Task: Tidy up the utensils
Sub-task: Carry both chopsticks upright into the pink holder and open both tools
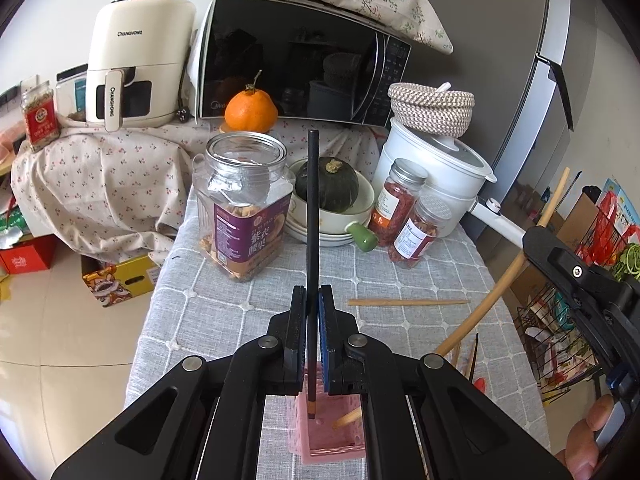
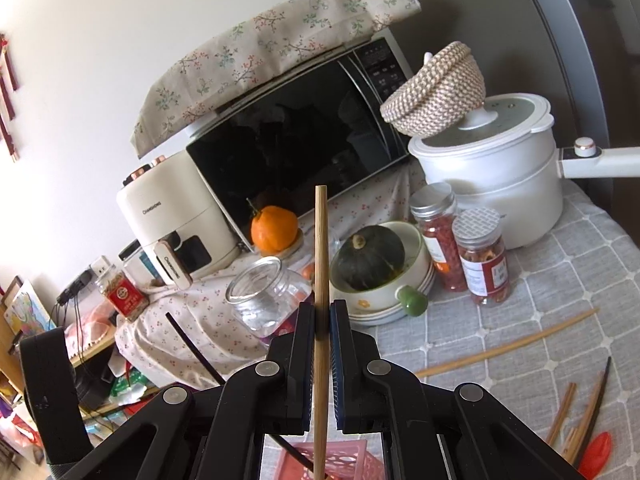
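Observation:
My left gripper (image 1: 313, 294) is shut on a black chopstick (image 1: 312, 200), held upright with its lower tip inside a pink perforated holder (image 1: 332, 436) below the fingers. My right gripper (image 2: 321, 312) is shut on a bamboo chopstick (image 2: 321, 248), upright, its lower end reaching down to the pink holder (image 2: 340, 460). In the left wrist view the right gripper's body (image 1: 580, 288) and its bamboo chopstick (image 1: 500, 284) show at right. A bamboo chopstick pair (image 1: 408, 302) lies on the grey cloth; it also shows in the right wrist view (image 2: 508, 344). More chopsticks and a red spoon (image 2: 596, 450) lie at right.
A clear jar (image 1: 244, 200), a bowl with a dark squash (image 1: 328, 200), two spice jars (image 1: 404, 216), a white pot (image 1: 436, 168) under a woven basket, an orange (image 1: 251, 112), microwave (image 1: 296, 64) and air fryer (image 1: 132, 68) crowd the table's far side. A wire rack (image 1: 560, 320) stands right.

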